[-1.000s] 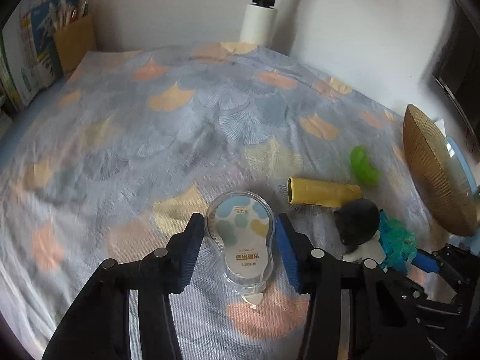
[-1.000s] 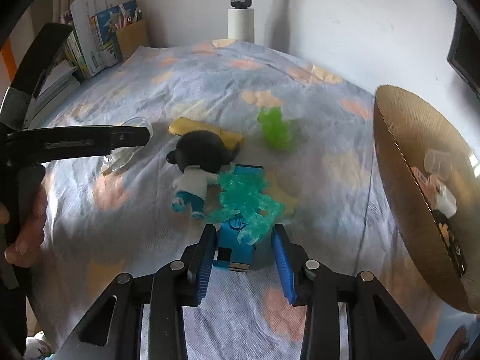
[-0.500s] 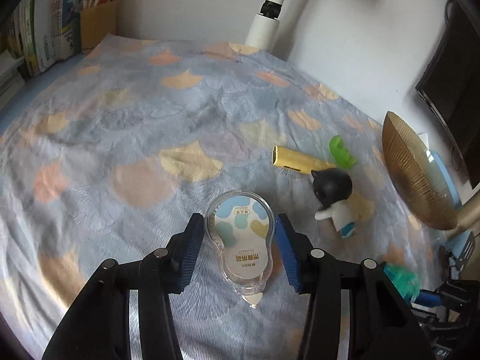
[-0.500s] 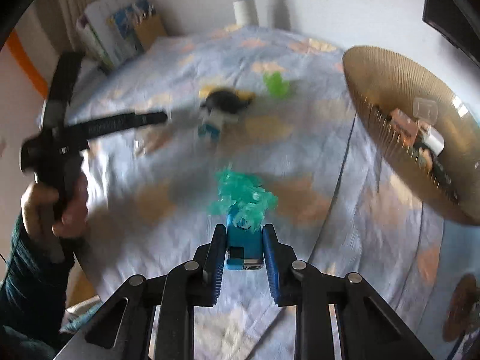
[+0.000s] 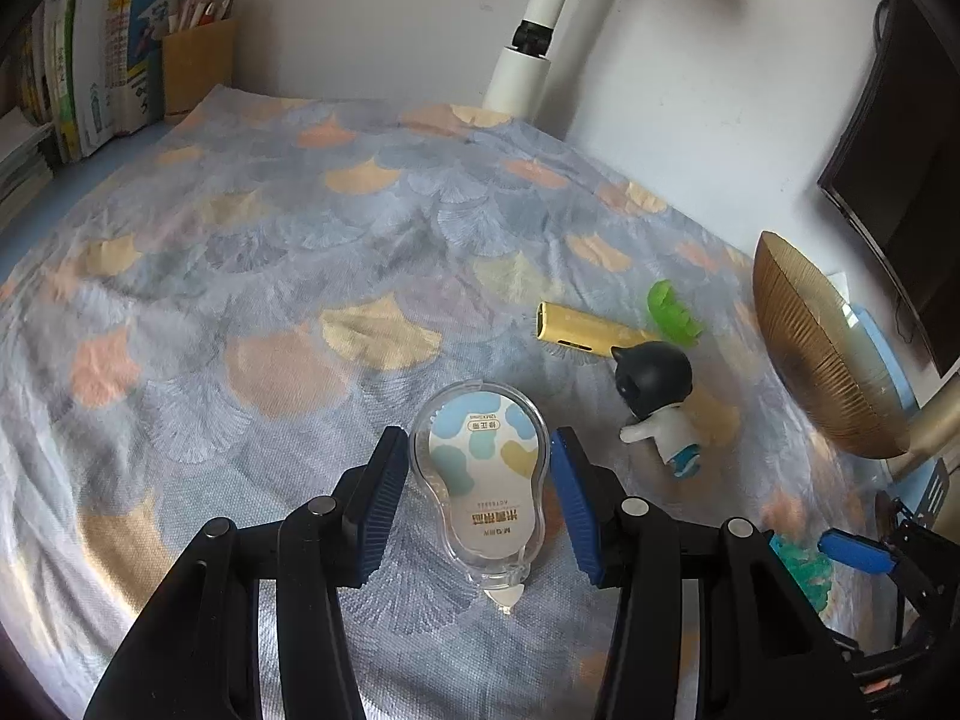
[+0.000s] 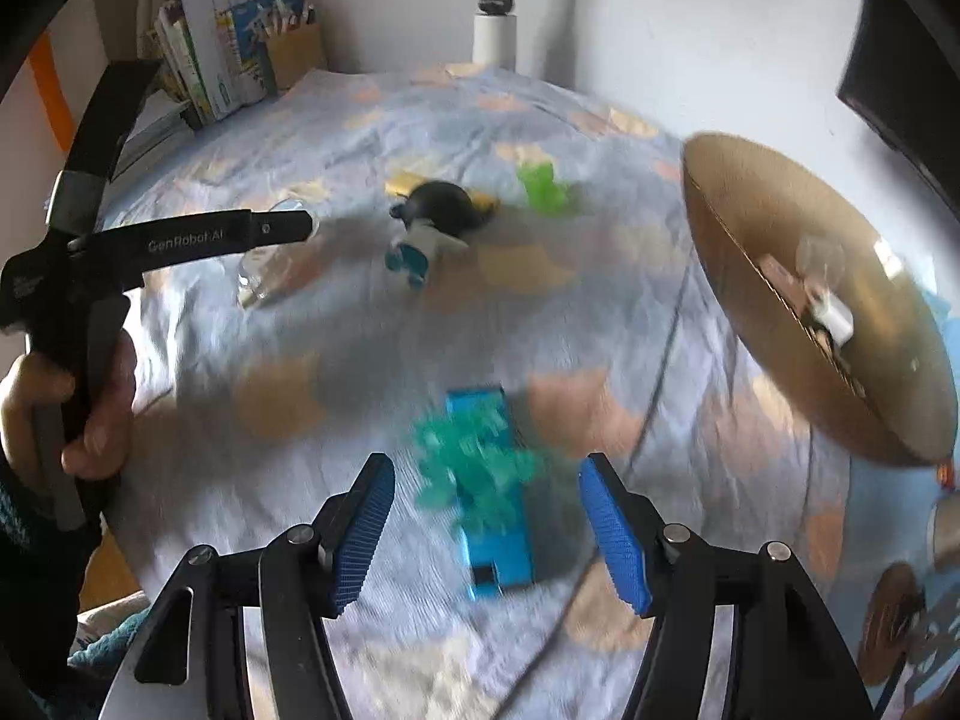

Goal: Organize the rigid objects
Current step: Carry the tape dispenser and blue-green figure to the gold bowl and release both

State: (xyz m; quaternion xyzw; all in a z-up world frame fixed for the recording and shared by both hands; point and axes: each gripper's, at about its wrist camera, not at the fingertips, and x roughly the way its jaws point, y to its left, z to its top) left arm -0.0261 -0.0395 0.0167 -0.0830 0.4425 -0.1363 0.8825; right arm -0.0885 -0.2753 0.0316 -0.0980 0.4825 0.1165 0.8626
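Blue jaws wide, perhaps clear of toy [image 6: 489,498]

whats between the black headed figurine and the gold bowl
Only bare patterned cloth lies between the figurine and the gold bowl; the left wrist view shows it best.

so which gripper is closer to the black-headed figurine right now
Left. The left gripper, shut on the correction tape, sits just beside the figurine. The right gripper is open farther back, over the blue block.
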